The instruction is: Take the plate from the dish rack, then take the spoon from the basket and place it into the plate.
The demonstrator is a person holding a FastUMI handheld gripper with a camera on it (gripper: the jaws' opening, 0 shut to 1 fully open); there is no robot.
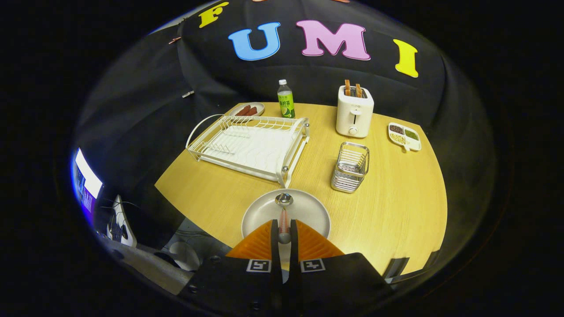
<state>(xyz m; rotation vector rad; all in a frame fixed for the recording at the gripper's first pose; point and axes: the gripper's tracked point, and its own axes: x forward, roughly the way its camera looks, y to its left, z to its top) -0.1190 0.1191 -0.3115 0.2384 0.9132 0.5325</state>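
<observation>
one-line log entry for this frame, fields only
stage: spoon over plate | gripper: shut on spoon handle | spoon bowl: above plate | plate: on table, just ahead of fingers | dish rack: empty | basket: beyond plate

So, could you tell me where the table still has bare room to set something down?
Bare wood lies right of the plate and basket, below the divided dish, and left of the plate, below the dish rack. The back is crowded: sausage plate, bottle, toaster. The gripper holds the spoon over the plate.

Mock kitchen booth: toaster [354,113], dish rack [249,145] on wooden table [396,207]
</observation>
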